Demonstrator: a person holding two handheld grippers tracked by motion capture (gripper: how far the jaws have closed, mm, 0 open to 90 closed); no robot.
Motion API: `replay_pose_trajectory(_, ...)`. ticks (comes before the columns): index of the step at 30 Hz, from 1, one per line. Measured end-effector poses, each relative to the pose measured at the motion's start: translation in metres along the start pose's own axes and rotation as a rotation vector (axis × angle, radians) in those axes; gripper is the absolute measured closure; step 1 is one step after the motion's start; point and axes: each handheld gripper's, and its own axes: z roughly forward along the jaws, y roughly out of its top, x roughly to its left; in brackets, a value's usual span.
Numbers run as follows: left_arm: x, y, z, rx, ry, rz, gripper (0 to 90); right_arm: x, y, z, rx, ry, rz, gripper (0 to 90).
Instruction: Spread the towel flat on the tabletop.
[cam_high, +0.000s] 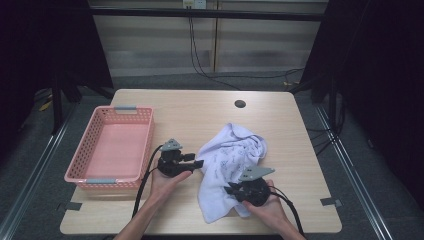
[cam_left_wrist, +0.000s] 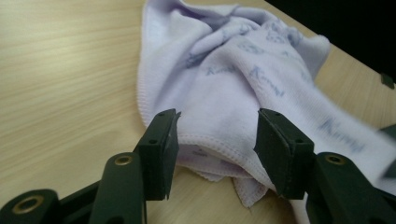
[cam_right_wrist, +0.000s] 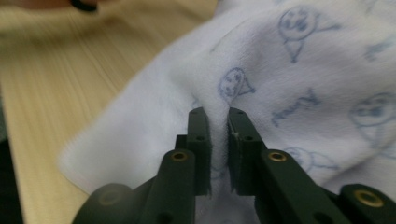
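One wooden bench (cam_high: 200, 115) is seen carrying a pink basket (cam_high: 85, 150) and, right of it, a crumpled white towel (cam_high: 235, 155). The right tool (cam_right_wrist: 218, 116) is pinched on a thin towel fold, which may slip free when pulled. The left tool (cam_left_wrist: 217, 133) is held half-open, straddling the hem without gripping it. Blue cartoon faces and illegible script are printed on the cloth.

Towel (cam_left_wrist: 243, 88) far end blurred, cut by edge.
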Motion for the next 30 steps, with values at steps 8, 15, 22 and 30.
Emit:
replay_pose_trajectory(8, -0.011, 0.008, -0.018, -0.073, -0.046, -0.005, 83.4, -0.036, 0.012, -0.064, -0.197, -0.075, 0.078, 83.0)
replay_pose_trajectory(15, -0.048, 0.055, -0.071, -0.155, -0.043, 0.137, 83.9, -0.06, 0.024, -0.084, -0.266, -0.113, 0.119, 82.4)
replay_pose_trajectory(22, -0.052, 0.05, -0.065, -0.108, -0.051, 0.144, 70.1, -0.09, 0.017, -0.051, -0.182, -0.119, 0.184, 78.8)
replay_pose_trajectory(30, -0.031, -0.006, -0.063, 0.007, -0.027, 0.069, 56.3, -0.113, -0.014, -0.04, -0.059, -0.194, 0.235, 55.4)
